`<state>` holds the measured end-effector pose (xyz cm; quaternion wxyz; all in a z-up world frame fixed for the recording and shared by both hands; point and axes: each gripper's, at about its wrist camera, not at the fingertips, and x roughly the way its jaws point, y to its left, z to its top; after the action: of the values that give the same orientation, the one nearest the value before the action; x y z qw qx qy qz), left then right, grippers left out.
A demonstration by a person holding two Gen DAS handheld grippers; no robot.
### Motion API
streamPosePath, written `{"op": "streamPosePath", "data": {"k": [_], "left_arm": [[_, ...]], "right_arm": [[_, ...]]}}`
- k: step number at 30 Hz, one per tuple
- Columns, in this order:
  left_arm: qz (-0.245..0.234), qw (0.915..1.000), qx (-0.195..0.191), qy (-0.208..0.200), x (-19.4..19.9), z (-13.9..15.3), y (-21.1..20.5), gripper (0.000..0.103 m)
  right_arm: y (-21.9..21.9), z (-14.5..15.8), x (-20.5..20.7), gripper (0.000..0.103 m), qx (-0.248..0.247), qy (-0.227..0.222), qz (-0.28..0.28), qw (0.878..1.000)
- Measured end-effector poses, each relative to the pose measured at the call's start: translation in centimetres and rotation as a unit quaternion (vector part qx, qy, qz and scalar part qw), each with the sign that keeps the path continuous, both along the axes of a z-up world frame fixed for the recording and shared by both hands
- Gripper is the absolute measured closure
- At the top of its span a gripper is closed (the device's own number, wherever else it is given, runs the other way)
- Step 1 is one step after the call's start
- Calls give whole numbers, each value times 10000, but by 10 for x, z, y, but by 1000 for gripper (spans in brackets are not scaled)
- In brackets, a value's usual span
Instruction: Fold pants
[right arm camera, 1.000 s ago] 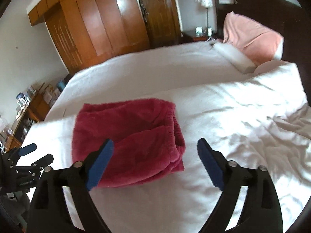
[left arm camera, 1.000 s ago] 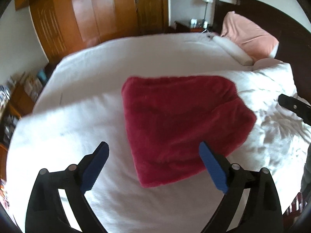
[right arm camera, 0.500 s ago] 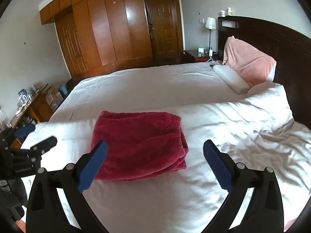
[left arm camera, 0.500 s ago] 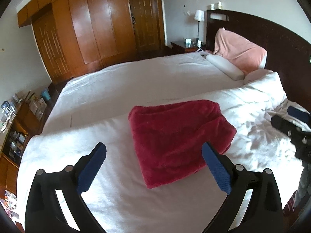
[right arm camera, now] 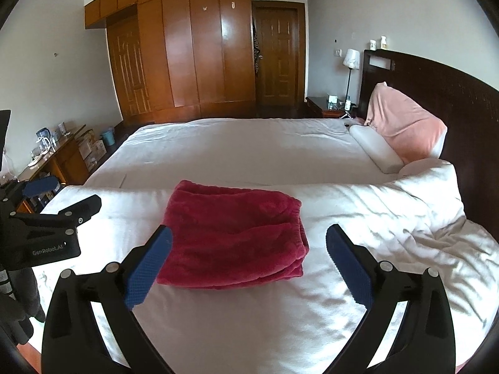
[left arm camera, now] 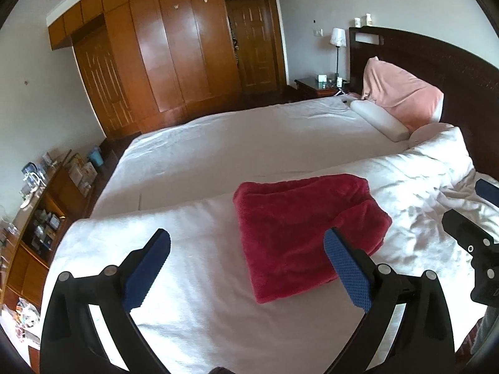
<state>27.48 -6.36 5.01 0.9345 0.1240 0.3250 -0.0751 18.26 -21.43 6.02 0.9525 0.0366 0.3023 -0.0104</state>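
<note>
You are holding both grippers above the near edge of the bed (right arm camera: 249,152), and each one is standing released with nothing between its blue pads. The folded red pants (right arm camera: 232,233) are lying on the white duvet (right arm camera: 374,218), apart from both tools. Your right gripper (right arm camera: 249,261) is pointing almost straight at them, just beyond its fingertips. Your left gripper (left arm camera: 247,266) is sitting to their left, so the pants (left arm camera: 305,233) are showing past its right finger. In the right view, the body of your left gripper (right arm camera: 46,237) is reading "GenRobot.AI".
</note>
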Motion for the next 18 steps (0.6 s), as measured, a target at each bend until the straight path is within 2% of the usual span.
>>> {"op": "streamPosePath", "data": {"k": [4,18], "left_arm": [[57,9997,226,-89,-6,2,-5,5],[11,9992,393,-56,-10,3,-17,5]], "right_arm": [[0,-1,0,3,2,4,0,10000],[0,-9,4,3,68,106,-7,9999]]}}
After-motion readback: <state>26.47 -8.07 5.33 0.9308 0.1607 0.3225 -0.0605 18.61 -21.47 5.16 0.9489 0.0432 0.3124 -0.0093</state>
